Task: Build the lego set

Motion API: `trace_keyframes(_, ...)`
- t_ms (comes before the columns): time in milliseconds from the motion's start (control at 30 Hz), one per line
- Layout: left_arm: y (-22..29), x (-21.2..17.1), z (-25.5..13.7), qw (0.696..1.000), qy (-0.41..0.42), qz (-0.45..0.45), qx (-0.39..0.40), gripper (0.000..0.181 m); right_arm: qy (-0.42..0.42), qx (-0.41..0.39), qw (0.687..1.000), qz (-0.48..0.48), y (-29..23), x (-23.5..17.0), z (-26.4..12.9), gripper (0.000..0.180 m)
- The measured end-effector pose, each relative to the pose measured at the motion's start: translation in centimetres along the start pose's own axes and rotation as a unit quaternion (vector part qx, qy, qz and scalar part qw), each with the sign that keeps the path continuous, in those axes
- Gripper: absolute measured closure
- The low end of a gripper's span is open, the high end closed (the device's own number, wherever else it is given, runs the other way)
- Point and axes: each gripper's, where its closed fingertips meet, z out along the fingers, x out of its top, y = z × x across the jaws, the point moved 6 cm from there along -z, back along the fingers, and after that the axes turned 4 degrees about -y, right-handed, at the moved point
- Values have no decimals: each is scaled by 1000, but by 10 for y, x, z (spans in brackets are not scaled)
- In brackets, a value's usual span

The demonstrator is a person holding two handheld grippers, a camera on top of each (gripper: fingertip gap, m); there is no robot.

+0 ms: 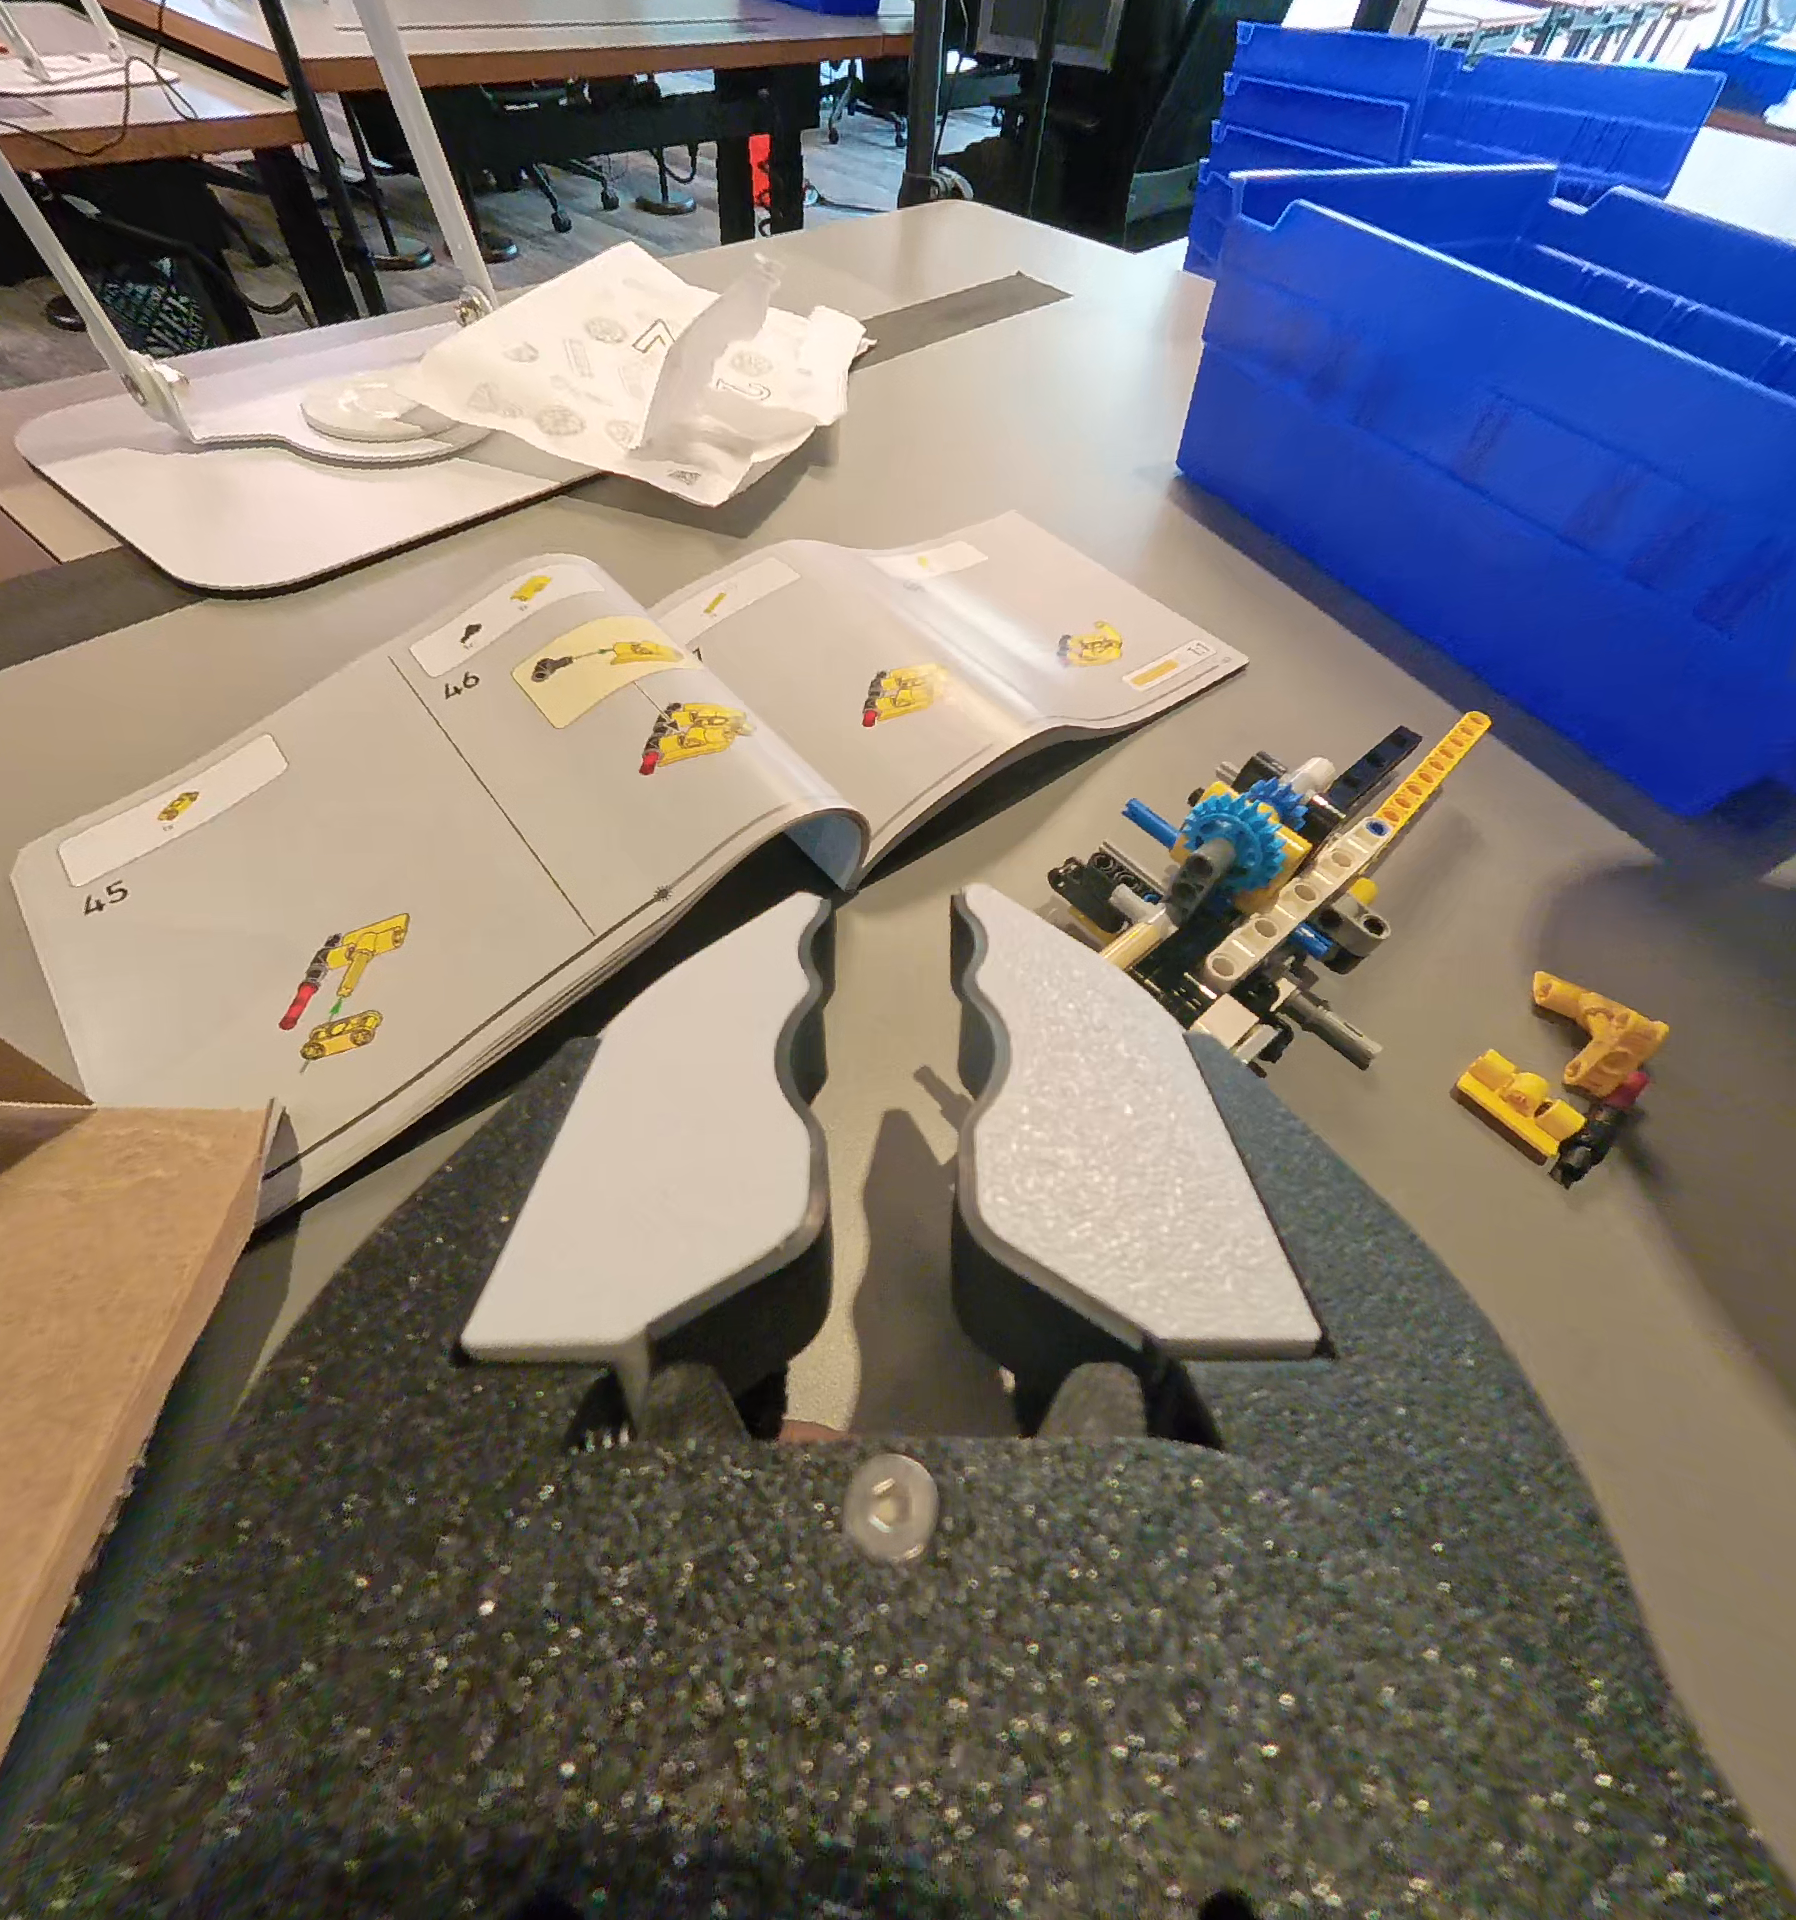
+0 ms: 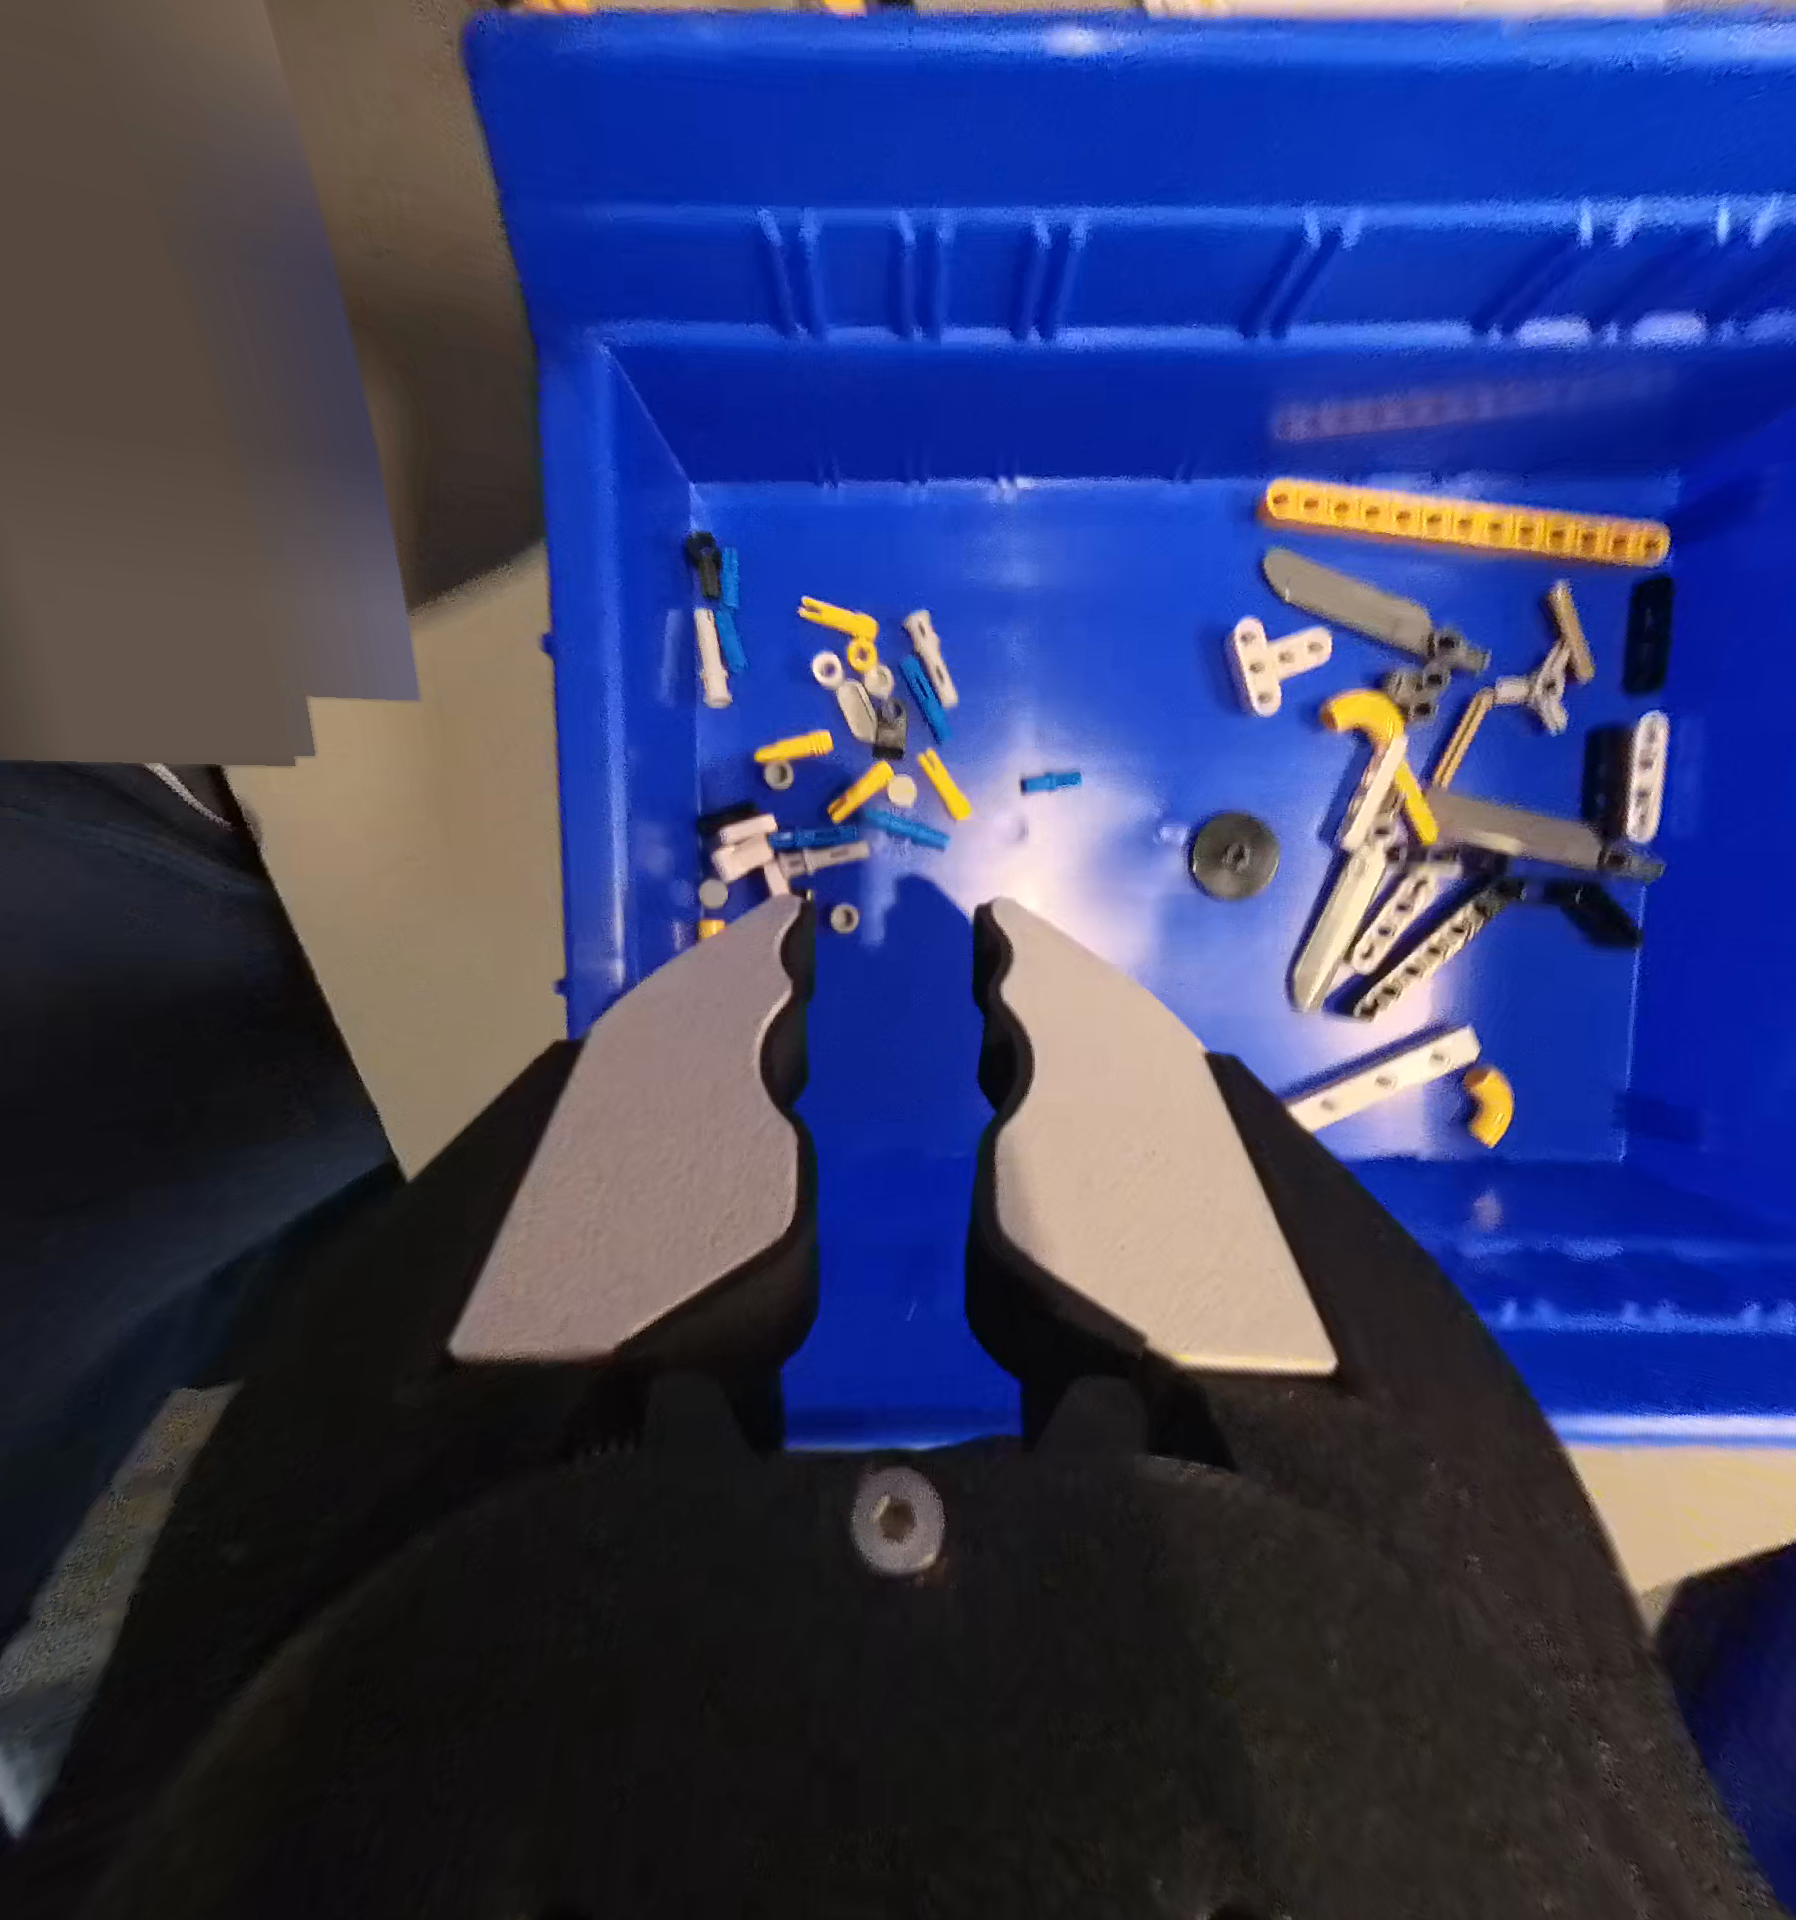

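Observation:
In the left wrist view a part-built lego model (image 1: pixel 1278 883) with a blue gear and a long yellow beam lies on the grey table, right of an open instruction booklet (image 1: pixel 520 790). A small yellow sub-assembly (image 1: pixel 1559 1070) lies further right. My left gripper (image 1: pixel 892 914) is open and empty, hovering above the table between booklet and model. In the right wrist view my right gripper (image 2: pixel 892 914) is open and empty above a blue bin (image 2: pixel 1081 416). The bin holds small pins (image 2: pixel 852 727) at left and beams (image 2: pixel 1465 520) at right.
Stacked blue bins (image 1: pixel 1496 436) stand at the table's right. A white lamp base (image 1: pixel 250 499) and crumpled bags (image 1: pixel 665 374) lie behind the booklet. A cardboard box (image 1: pixel 63 1299) sits at front left. A person's dark sleeve (image 2: pixel 94 1039) shows at left of the bin.

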Motion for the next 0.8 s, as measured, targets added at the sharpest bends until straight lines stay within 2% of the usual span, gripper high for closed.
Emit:
trace_keyframes(100, 0, 0, 0, 1000, -2, 2, 2, 160, 9, 24, 996, -80, 1, 21, 6, 157)
trace_keyframes(200, 1, 0, 0, 1000, -3, 8, 4, 160, 27, 88, 981, -168, 1, 44, 23, 161)
trace_keyframes(333, 2, -1, 0, 1000, -3, 12, 5, 160, 4, 195, 958, -210, -6, 63, 59, 164)
trace_keyframes(467, 2, -1, 0, 1000, -1, 10, 3, 160, 1, 253, 941, -227, -15, 70, 83, 166)
trace_keyframes(800, 2, -1, 0, 1000, -3, 4, -6, 160, 11, 266, 934, -236, -20, 61, 109, 173)
